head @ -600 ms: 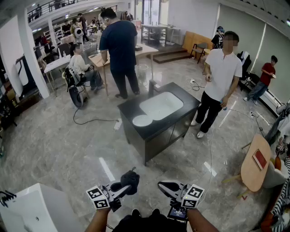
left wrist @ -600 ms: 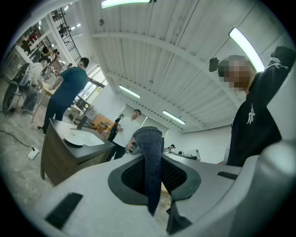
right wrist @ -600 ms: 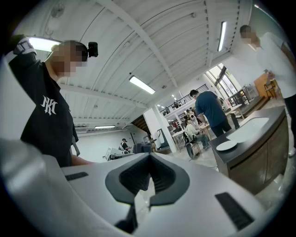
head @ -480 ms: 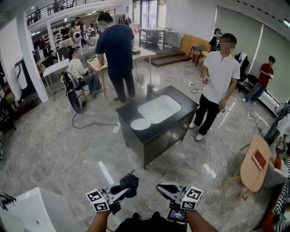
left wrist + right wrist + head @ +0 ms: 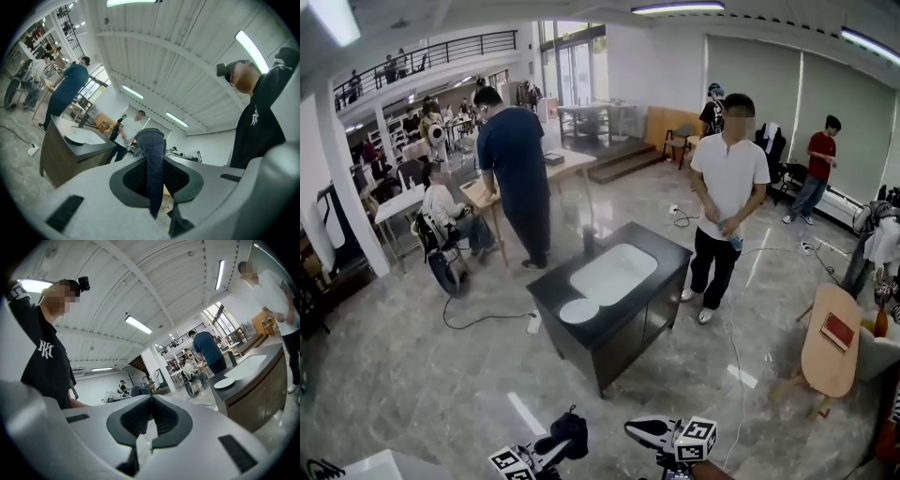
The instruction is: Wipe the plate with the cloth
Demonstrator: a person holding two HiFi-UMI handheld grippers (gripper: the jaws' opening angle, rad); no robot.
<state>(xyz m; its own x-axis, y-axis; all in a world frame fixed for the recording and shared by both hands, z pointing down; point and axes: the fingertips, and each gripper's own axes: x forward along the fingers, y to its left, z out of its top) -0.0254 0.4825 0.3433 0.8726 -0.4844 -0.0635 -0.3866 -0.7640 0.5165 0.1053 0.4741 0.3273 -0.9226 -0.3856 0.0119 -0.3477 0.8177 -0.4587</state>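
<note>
Two grippers, well short of the counter (image 5: 649, 289): left gripper (image 5: 558, 448) clamps the cloth (image 5: 572, 431), right gripper (image 5: 636, 430) closed, empty. Bring the cloth flat onto the plate (image 5: 579, 310).

A wide hall with a pale marble floor (image 5: 412, 356). In the middle stands a dark bench (image 5: 549, 289) with a white sink (image 5: 614, 273) in its top and a white plate (image 5: 579, 310) at its near left corner. One person in dark blue (image 5: 516, 173) stands behind it, and another person in a white shirt (image 5: 728, 183) stands to its right. At the bottom edge, well apart from the bench, the left gripper (image 5: 560, 447) holds a dark cloth (image 5: 572, 431) in its jaws. The right gripper (image 5: 634, 430) beside it has its jaws together.
</note>
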